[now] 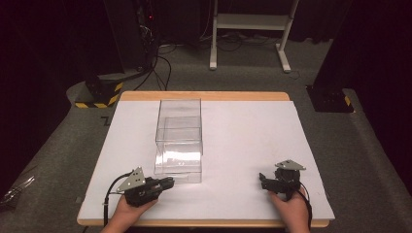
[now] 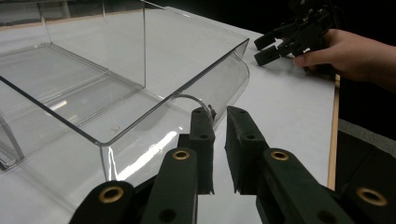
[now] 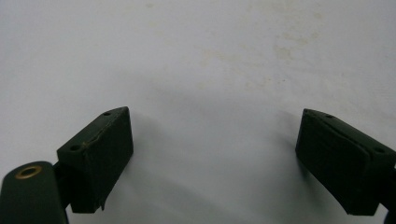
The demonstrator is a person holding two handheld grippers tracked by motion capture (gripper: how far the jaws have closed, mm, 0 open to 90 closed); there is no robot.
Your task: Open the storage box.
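Left tongs (image 1: 167,183) lie low near the front edge of the bench (image 1: 243,145), left of centre, held in the person's left hand (image 1: 127,212). They point toward the near right corner of the clear plastic box (image 1: 179,141). In the left gripper view the left tongs (image 2: 219,116) have their jaws drawn narrow, with only a slim gap between them. The tips sit just beside the rounded front wall of the clear plastic box (image 2: 140,93), by a small clear loop on that wall. Whether the pads touch the wall or pinch the loop cannot be told.

The box stands on the white sheet left of the bench's centre, its long axis running from the front toward the back edge. It is open at the top, with a stepped inner floor visible through the walls.

Right tongs (image 1: 263,178) rest near the front right corner of the bench, well apart from the box, held in the person's right hand (image 1: 291,206). In the right gripper view the right tongs (image 3: 215,154) stand wide open, with bare white sheet between the jaws. In the left gripper view the right tongs (image 2: 268,46) appear far off at the bench edge.
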